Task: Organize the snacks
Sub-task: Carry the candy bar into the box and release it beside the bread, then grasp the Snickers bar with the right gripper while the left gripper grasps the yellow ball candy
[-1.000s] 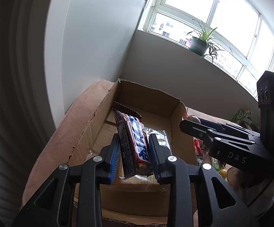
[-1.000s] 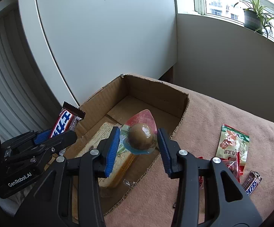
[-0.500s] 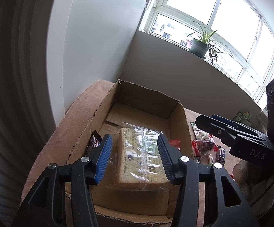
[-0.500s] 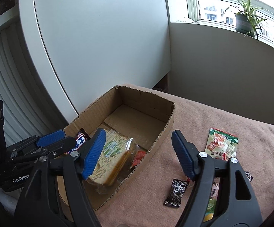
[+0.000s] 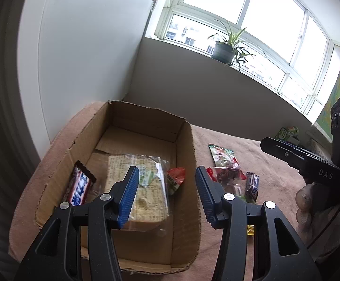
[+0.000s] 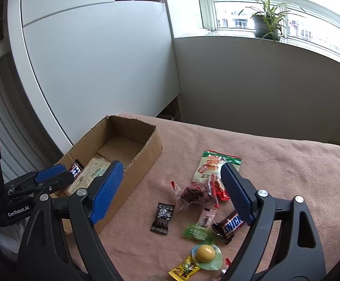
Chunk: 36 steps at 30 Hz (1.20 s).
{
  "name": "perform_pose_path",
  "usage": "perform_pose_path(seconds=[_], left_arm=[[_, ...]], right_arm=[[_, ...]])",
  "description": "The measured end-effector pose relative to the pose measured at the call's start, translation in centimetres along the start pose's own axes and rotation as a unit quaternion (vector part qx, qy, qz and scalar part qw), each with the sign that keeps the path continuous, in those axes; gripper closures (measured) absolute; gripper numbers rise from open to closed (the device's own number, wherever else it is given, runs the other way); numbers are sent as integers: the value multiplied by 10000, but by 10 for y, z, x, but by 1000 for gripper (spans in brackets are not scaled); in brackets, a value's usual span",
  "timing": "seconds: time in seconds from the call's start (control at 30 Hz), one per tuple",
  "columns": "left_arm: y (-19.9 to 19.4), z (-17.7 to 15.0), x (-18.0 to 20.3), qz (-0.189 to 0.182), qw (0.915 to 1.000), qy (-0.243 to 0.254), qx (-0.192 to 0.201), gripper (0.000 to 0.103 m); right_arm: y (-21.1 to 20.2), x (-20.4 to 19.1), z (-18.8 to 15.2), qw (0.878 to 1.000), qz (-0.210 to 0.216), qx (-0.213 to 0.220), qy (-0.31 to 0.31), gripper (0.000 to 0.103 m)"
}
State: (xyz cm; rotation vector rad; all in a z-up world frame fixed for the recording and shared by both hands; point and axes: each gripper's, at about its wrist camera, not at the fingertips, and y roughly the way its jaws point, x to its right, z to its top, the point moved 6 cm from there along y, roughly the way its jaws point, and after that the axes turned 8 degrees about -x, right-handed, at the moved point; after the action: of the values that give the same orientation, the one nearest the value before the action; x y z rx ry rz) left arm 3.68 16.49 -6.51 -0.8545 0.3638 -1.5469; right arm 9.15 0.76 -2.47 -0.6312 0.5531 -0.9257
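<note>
The cardboard box (image 5: 146,126) sits on the pink-blanketed surface (image 6: 275,164), and inside it lie a clear-wrapped block of crackers (image 5: 141,187), a Snickers bar (image 5: 78,187) leaning against the left wall, and a red-and-green packet (image 5: 175,179) tucked on the right. Over the box's near end hangs the left claw (image 5: 165,192), blue pads apart, nothing between them; its jaws have just been opening and now stand partly spread.

Out on the blanket, to the right of the box, the loose snacks wait: a green-and-red pouch (image 6: 213,164), a clear bag of dark red pieces (image 6: 194,194), a small black sachet (image 6: 162,216), a tiny pale packet (image 6: 206,217), a green sachet (image 6: 198,232), a second Snickers bar (image 6: 231,226), a sealed yellow egg (image 6: 206,253) and a yellow candy wrapper (image 6: 184,270) at the near edge.

Above that scatter is the right claw (image 6: 170,196), jaws just opened wide, empty, the pads straddling the pile without touching any of it. A hand (image 5: 320,213) grips its handle, seen from the left camera.

Behind, a potted plant (image 6: 265,21) stands on the windowsill.
</note>
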Motion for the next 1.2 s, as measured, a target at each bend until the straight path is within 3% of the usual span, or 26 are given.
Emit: perform_pose_path(seconds=[0.13, 0.27, 0.53, 0.67, 0.83, 0.93, 1.2], left_arm=[[4, -4, 26, -138, 9997, 215, -68, 54], [9, -6, 53, -307, 9986, 390, -164, 54], [35, -23, 103, -512, 9942, 785, -523, 54], [50, -38, 118, -538, 9908, 969, -783, 54], [61, -57, 129, -521, 9860, 1233, -992, 54], [66, -63, 131, -530, 9845, 1272, -1084, 54], [76, -68, 147, -708, 9805, 1318, -1275, 54]], right_arm=[[-20, 32, -7, 9993, -79, 213, 293, 15], [-29, 59, -14, 9989, -372, 52, 284, 15], [-22, 100, -39, 9974, -313, -353, 540, 16], [-16, 107, -53, 9964, -191, -590, 585, 28], [-25, 107, -75, 9967, -267, -658, 393, 31], [-21, 110, -86, 9958, -152, -791, 441, 40], [15, 123, -79, 9876, 386, -1123, 1024, 40]])
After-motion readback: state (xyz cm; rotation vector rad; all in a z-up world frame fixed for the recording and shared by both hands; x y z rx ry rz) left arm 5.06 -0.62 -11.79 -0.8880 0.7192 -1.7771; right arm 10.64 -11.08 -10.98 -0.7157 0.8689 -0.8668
